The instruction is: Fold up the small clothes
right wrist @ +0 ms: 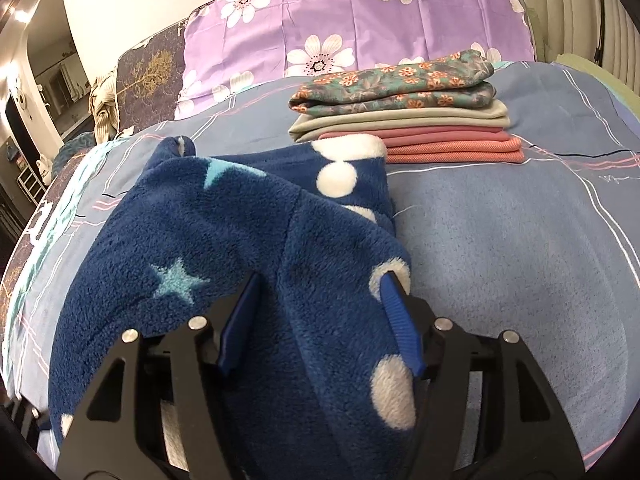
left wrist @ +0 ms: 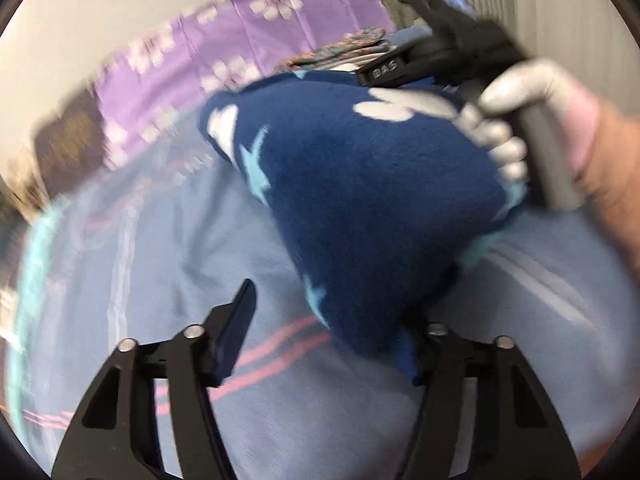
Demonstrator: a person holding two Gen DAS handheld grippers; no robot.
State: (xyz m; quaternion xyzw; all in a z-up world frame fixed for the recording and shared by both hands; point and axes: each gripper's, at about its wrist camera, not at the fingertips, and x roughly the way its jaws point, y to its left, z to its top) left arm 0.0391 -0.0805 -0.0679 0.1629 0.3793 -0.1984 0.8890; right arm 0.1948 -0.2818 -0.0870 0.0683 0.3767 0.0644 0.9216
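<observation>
Blue-grey bedsheet with thin pink and white stripes [right wrist: 500, 240] covers the bed, the work surface. Purple pillow with white flower print [right wrist: 360, 20] stands at the head, cream wall behind; a dark gold-tree-print cushion [right wrist: 150, 80] left of it. Navy fleece garment with stars and white spots [right wrist: 240, 240] lies bunched mid-bed. Stack of folded clothes, floral on top, beige, then pink [right wrist: 404, 116], sits just behind it. Right gripper [right wrist: 320, 316]: jaws moderately wide, fleece between them, grip unclear. Left gripper [left wrist: 332, 320]: left finger clear of the cloth, right finger hidden behind fleece, view blurred. Gloved hand [left wrist: 520, 120] holds the other tool.
</observation>
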